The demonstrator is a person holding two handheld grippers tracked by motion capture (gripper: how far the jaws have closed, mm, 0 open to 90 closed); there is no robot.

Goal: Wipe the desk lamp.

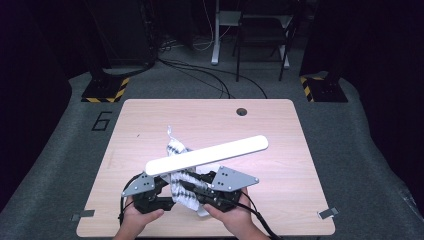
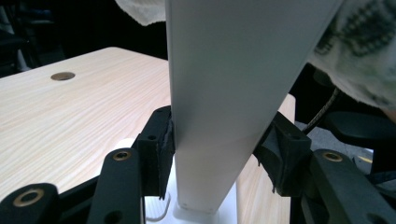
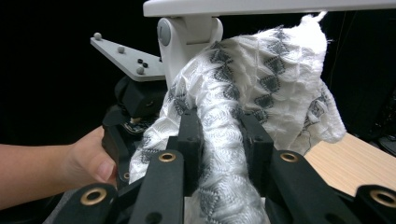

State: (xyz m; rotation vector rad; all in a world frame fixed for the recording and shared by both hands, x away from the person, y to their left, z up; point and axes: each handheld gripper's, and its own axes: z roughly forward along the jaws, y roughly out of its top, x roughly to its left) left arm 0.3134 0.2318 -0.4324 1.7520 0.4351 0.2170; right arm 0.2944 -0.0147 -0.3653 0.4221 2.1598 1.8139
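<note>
Cloth [image 1: 175,150] trailing on wooden table [image 1: 280,200]

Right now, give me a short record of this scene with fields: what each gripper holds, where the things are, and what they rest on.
left gripper: shut on the white lamp bar, near its hinge end
right gripper: shut on the bunched patterned cloth
lamp bar: lifted, slanting up to the right over the wooden table
cloth: draped beneath the bar, against its hinge
table: light wood, round hole at its far edge

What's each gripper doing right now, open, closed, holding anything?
Left gripper: shut on the white bar.
Right gripper: shut on the cloth.
</note>
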